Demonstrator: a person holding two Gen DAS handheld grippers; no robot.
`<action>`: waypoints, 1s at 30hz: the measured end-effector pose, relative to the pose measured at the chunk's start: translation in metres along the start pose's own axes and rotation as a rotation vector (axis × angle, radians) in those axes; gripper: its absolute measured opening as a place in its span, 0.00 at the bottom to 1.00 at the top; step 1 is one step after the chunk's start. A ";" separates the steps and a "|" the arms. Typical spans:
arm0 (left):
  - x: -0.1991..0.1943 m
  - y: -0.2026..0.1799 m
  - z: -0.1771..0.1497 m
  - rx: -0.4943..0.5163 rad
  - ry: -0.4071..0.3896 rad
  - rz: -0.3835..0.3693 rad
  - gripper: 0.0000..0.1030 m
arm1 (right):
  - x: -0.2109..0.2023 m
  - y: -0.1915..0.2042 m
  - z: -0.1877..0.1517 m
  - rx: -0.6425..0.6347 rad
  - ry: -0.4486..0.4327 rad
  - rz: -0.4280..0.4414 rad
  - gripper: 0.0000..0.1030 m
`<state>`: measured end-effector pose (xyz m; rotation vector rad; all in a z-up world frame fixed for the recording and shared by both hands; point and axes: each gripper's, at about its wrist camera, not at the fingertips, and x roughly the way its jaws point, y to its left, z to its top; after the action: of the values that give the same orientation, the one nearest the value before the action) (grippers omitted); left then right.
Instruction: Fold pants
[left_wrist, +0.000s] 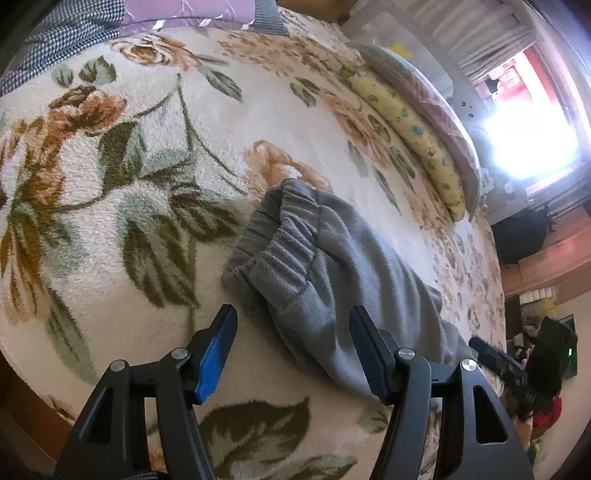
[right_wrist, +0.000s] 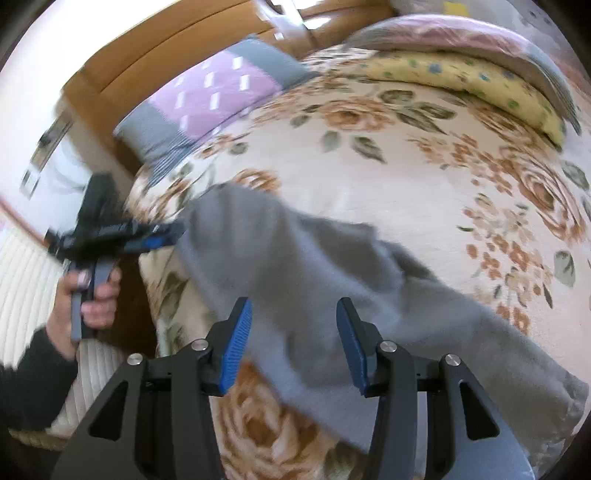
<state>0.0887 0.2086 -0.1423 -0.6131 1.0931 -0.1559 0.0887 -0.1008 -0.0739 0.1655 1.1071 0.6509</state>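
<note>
Two grippers — our left (left_wrist: 293, 321) and right (right_wrist: 293, 314) — hover with jaws spread, empty, above grey pants (right_wrist: 314, 258) on the blanket (right_wrist: 424, 177).

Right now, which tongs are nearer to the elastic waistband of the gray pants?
Left. The left tongs sit open just short of the waistband. The right tongs, also open, hover over the leg part of the pants, farther along.

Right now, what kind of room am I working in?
Most likely a bedroom: the grey pants lie on a bed's floral blanket, with a pillow against a wooden headboard and folded quilts along one edge.
</note>
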 end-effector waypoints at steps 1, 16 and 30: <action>0.001 0.000 0.000 0.001 0.001 0.004 0.62 | 0.003 -0.008 0.005 0.026 -0.005 -0.009 0.48; 0.022 -0.012 0.006 0.048 -0.011 0.058 0.57 | 0.081 -0.070 0.043 0.291 0.095 0.059 0.14; 0.018 -0.006 0.003 0.107 -0.017 0.034 0.23 | 0.083 -0.066 0.071 0.194 -0.038 -0.080 0.05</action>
<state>0.1004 0.1971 -0.1519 -0.4983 1.0711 -0.1781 0.2001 -0.0936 -0.1344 0.2977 1.1340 0.4668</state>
